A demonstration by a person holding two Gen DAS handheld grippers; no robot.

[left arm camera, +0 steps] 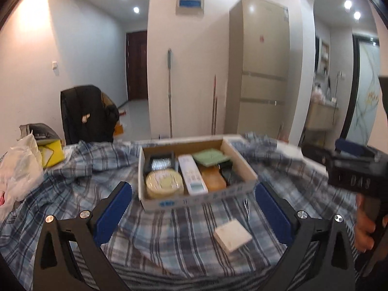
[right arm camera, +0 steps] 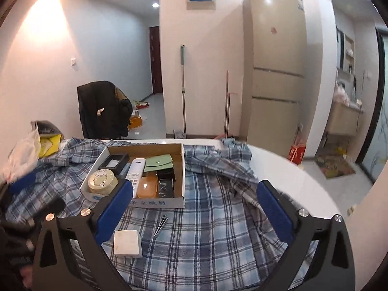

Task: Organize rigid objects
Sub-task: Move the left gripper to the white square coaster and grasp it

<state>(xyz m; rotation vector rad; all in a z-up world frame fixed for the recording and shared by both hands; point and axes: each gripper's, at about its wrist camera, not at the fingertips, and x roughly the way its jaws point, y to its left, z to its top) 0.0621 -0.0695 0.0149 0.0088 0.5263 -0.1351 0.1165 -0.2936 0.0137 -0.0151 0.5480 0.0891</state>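
You're mostly done, I'd say: the cardboard box [right arm camera: 180,169] at 12 o'clock on the surface already holds a round tin [right arm camera: 101,180], black case [right arm camera: 116,162], white remote [right arm camera: 135,173], green pouch [right arm camera: 158,163], orange case [right arm camera: 147,187] and a black box [right arm camera: 166,184]. Still loose on the plaid cloth [right arm camera: 206,230]: the white charger [right arm camera: 127,242] at 6 o'clock and tweezers [right arm camera: 161,224] beside it. Your left claw [left arm camera: 194,212] and right claw [right arm camera: 194,212] both gape wide, holding nothing.
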